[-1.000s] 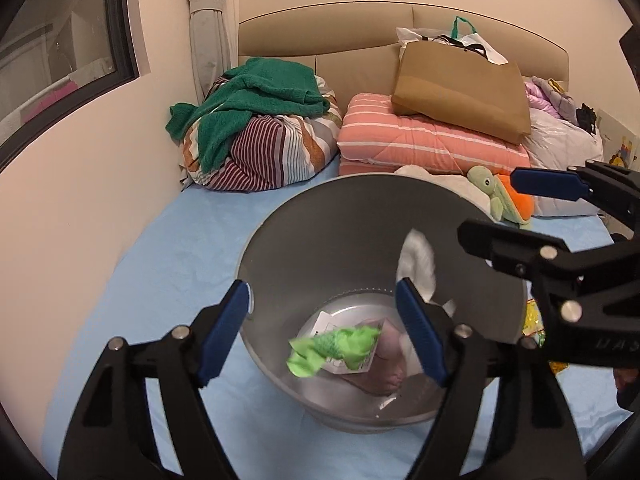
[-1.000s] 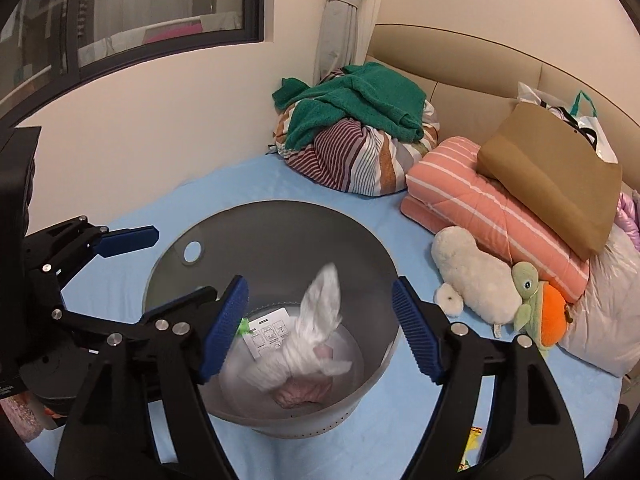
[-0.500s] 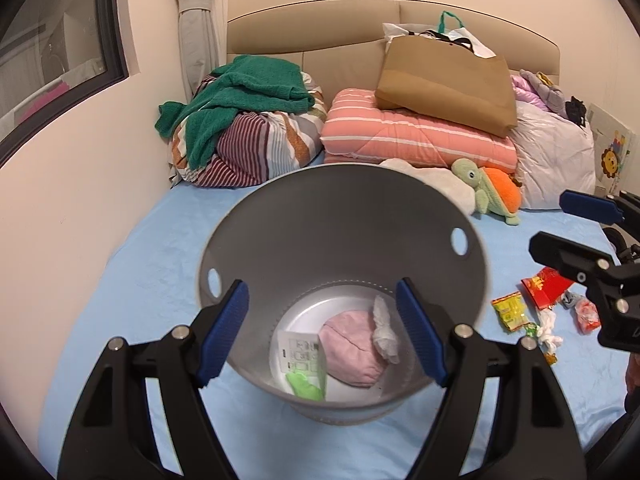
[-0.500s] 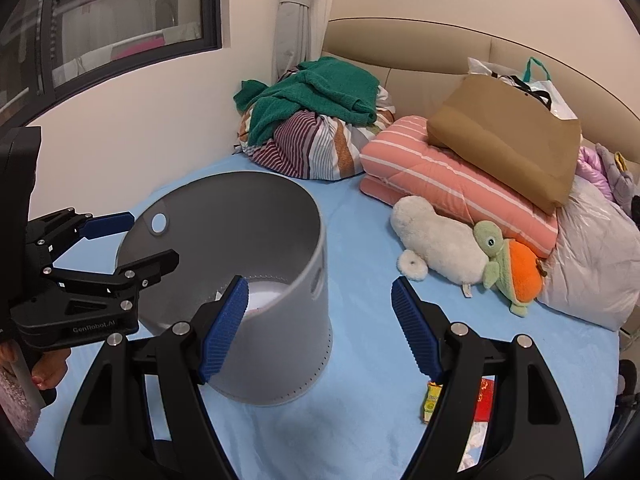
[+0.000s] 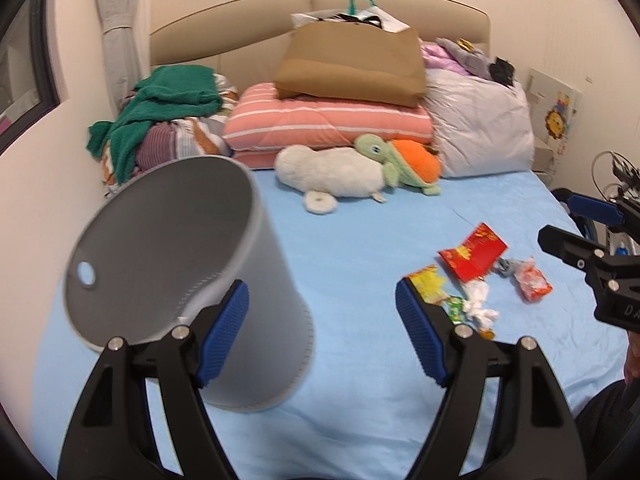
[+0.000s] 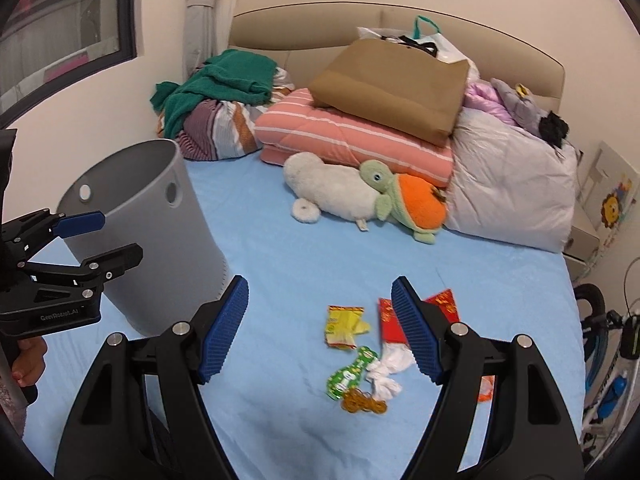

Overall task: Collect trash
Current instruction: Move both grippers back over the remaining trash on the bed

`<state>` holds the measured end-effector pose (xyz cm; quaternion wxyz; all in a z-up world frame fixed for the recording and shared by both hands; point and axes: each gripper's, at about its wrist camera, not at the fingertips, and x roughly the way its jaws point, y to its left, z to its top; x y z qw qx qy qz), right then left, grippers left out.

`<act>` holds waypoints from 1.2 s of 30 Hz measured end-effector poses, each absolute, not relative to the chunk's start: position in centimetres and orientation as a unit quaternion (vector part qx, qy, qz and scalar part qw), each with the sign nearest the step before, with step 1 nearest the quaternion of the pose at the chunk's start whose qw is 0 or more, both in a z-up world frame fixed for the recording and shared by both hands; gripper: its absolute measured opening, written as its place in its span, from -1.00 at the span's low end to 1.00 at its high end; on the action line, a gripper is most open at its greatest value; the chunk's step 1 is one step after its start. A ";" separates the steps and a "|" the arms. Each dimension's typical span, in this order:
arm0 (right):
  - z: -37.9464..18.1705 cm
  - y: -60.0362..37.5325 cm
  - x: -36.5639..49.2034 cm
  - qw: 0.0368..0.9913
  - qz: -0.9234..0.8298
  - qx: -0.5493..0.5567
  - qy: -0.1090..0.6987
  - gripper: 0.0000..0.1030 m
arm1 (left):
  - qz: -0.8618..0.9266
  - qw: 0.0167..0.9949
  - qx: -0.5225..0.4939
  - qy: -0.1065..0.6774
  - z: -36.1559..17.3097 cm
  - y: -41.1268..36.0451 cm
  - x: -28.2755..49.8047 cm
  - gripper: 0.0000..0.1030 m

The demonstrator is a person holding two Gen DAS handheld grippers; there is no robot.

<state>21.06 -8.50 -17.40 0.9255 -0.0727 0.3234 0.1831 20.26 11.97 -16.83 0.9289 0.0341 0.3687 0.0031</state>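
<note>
A grey bin stands upright on the blue bed sheet, at the left in both views. Loose trash lies to its right: a red packet, a yellow wrapper, a green wrapper, a crumpled white tissue, a golden piece and an orange-white wrapper. My left gripper is open and empty beside the bin. My right gripper hangs open and empty above the trash.
At the head of the bed lie a striped bundle with a green towel, a folded pink quilt, a brown paper bag, a white plush with a turtle toy and a pale duvet. A bicycle stands past the bed's right edge.
Both grippers have swung right, away from over the bin's mouth toward the scattered trash. The white tissue that was falling a second ago landed inside the bin; its contents are out of sight now.
</note>
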 end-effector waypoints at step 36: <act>-36.7 -30.8 27.6 0.894 0.015 0.000 0.447 0.39 | -0.138 0.854 0.134 0.483 -33.4 -16.1 30.9 0.47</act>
